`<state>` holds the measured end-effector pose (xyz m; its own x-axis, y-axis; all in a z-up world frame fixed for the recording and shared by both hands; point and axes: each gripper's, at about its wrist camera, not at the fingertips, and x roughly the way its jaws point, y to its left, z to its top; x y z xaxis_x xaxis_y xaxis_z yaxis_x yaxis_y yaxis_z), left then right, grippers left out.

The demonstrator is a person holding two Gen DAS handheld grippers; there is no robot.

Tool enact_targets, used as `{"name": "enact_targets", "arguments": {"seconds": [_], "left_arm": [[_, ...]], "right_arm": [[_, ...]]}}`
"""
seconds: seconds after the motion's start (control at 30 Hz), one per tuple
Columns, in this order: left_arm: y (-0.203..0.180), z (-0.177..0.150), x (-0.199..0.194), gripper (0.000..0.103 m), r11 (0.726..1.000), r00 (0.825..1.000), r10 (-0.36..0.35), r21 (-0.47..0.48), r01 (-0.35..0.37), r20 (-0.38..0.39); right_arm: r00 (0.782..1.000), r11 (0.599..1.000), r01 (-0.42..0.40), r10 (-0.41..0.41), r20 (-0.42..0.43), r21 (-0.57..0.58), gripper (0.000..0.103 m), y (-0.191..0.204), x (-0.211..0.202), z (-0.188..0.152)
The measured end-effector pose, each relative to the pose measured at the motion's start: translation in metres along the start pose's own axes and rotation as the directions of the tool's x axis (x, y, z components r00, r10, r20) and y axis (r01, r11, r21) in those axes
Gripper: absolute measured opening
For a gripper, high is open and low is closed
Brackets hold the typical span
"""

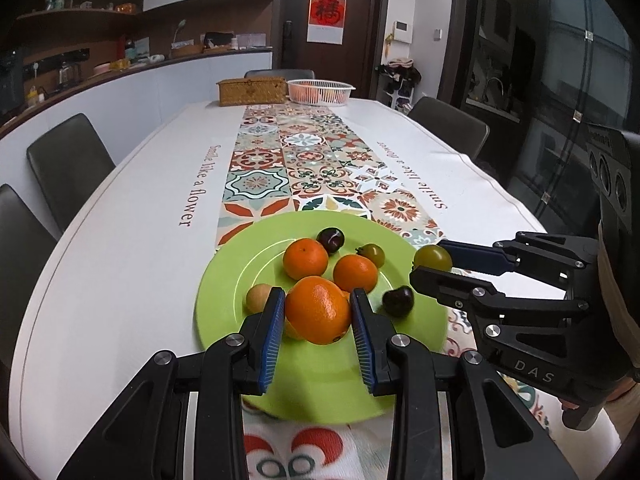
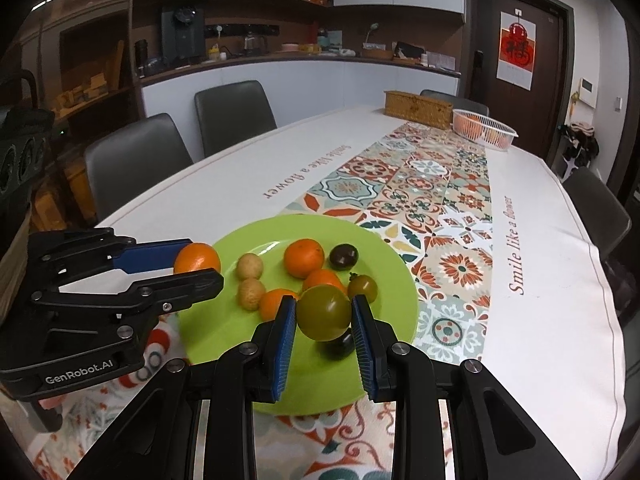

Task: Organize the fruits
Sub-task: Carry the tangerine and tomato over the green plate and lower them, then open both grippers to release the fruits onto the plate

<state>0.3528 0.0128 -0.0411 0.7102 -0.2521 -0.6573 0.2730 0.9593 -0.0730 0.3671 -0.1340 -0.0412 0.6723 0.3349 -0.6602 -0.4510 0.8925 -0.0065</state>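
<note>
A green plate lies on the patterned runner at the near end of the table. It carries mandarins, a small green tomato, dark round fruits and tan ones. My left gripper is shut on a large orange over the plate's left side. My right gripper is shut on a big green tomato over the plate's right side. One dark fruit lies partly hidden beneath the tomato.
At the far end of the table stand a wicker box and a white mesh basket with oranges in it. Grey chairs line both long sides. Beyond the plate stretch the white cloth and the tiled runner.
</note>
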Motion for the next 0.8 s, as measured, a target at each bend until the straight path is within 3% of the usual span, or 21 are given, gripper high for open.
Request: {"name": "enact_targets", "arguments": {"seconds": [0.3,0.37,0.43,0.8], "left_arm": [[0.006,0.012,0.032,0.033,1.0,1.0,0.006,0.015,-0.005,-0.03],[0.006,0.013,0.034,0.043,1.0,0.999,0.022,0.02,-0.022,-0.027],[0.008,0.012,0.03,0.052,0.999,0.999,0.036,0.013,-0.036,-0.013],[0.006,-0.002,-0.01,0.055,0.987,0.987,0.158,-0.007,-0.158,0.003]], "right_arm": [[0.999,0.999,-0.008,0.009,-0.048,0.036,0.029,-0.017,0.031,0.003],[0.999,0.999,-0.014,0.016,-0.051,0.041,0.029,-0.017,0.033,0.002],[0.999,0.998,-0.025,0.027,-0.045,0.053,0.03,-0.019,0.033,0.002],[1.0,0.999,-0.016,0.017,-0.011,0.044,0.036,-0.01,0.01,-0.002]]}}
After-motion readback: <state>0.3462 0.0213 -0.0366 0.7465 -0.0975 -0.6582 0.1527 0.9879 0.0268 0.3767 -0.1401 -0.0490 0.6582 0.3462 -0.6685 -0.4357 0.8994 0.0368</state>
